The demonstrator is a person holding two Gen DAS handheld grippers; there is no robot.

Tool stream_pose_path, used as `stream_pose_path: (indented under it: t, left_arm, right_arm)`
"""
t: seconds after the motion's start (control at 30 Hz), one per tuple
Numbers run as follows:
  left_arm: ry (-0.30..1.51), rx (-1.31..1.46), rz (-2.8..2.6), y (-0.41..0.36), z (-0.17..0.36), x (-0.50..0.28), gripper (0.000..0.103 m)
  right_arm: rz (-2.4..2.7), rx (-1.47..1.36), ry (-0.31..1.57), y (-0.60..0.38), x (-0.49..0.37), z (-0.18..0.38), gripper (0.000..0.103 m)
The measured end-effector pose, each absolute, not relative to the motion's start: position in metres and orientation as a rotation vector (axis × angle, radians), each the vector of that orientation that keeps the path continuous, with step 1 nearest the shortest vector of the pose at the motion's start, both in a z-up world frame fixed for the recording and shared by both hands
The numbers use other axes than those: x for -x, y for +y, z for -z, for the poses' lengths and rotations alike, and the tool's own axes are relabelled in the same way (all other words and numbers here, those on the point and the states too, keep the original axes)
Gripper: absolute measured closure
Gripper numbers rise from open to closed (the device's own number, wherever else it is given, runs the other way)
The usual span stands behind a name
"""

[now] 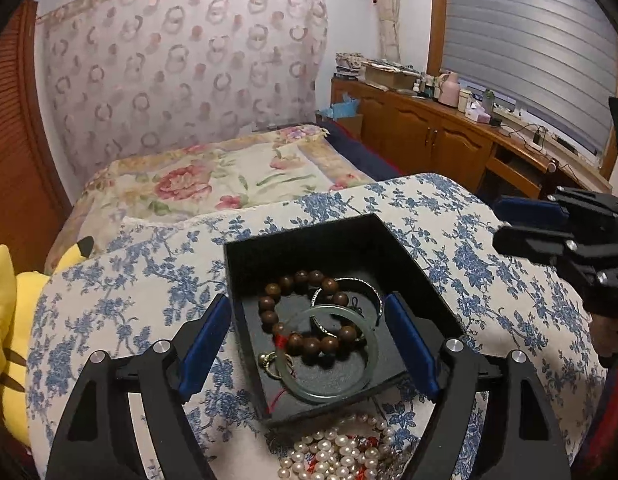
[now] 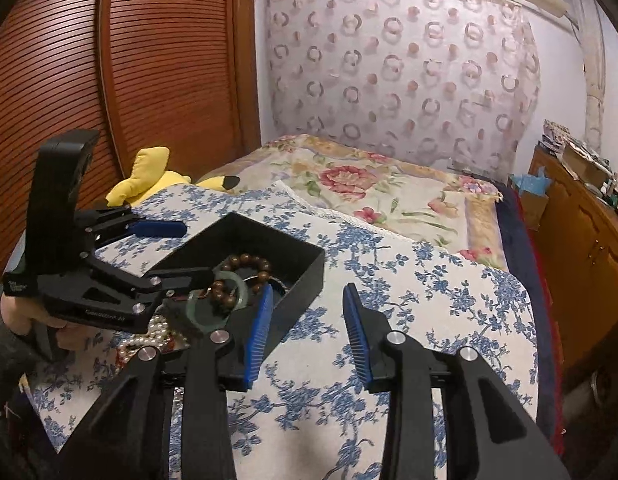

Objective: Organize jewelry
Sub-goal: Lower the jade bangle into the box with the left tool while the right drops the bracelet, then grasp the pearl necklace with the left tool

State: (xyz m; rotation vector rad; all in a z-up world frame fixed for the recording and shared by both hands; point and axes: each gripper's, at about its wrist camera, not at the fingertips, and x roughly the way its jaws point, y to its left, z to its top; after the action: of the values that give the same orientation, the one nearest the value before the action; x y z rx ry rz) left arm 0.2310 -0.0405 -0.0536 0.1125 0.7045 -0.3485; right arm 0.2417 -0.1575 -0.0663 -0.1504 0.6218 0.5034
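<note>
While the black jewelry box [image 1: 349, 264] already holds a wooden bead bracelet [image 1: 305, 312], a pale green jade bangle [image 1: 329, 360] and a silver bangle [image 1: 349, 292], the pearl necklace [image 1: 337, 452] lies outside it in a heap on the blue-floral cushion [image 1: 129, 280], touching or just short of the box's near wall. From the left gripper [image 1: 309, 344] the pearls sit at 6 o'clock, low between the two arms and behind the fingertips. The heap has no clear long axis; it spreads roughly side to side, mixed with some red beads. The left gripper's blue pads are spread wide, straddling the near corner of the box, and hold nothing. It looks much the nearer tool to the pearls, though I judge it would have to draw back toward the person and dip before it could close on them.

The right gripper [image 2: 307, 320] is also wide open and empty, over bare cushion, with the box at about 10 o'clock from it and the pearls at 9 o'clock, partly hidden by the left gripper's body.

What stands in the way is the box's near wall, which the strand must be lifted over. Trailing loops could snag on that edge. A yellow plush toy [image 2: 149, 176] lies well apart at the cushion's far left.
</note>
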Motion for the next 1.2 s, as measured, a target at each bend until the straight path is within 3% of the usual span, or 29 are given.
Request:
stream_pose_path:
  t: [0.17,0.53,0.67,0.7,0.77,0.87,1.1,1.2]
  left_arm:
    - [0.658,-0.111,0.339,-0.028,0.042,-0.206,0.021]
    - [0.671,-0.038,0.317,0.015,0.056,-0.152,0.019]
    - [0.706,-0.013,0.33,0.024,0.069,-0.143,0.02]
    - [0.714,-0.007,0.331,0.025,0.072,-0.142,0.022]
    - [0.735,0.014,0.339,0.03,0.078,-0.141,0.036]
    - [0.767,0.042,0.363,0.032,0.086,-0.142,0.049]
    - [0.809,0.041,0.418,0.018,0.094,-0.15,0.066]
    - [0.814,0.022,0.429,0.009,0.095,-0.154,0.079]
  right_arm:
    - [-0.553,0.133,0.604,-0.151,-0.213,0.069,0.064]
    - [-0.617,0.172,0.684,-0.116,-0.163,0.111,0.063]
    - [-0.618,0.168,0.72,-0.11,-0.148,0.126,0.052]
    - [-0.613,0.17,0.726,-0.108,-0.145,0.128,0.048]
    - [-0.602,0.182,0.743,-0.107,-0.139,0.136,0.043]
    - [-0.588,0.187,0.756,-0.108,-0.131,0.141,0.041]
    - [-0.579,0.175,0.749,-0.112,-0.123,0.141,0.038]
    - [-0.572,0.161,0.751,-0.113,-0.126,0.142,0.038]
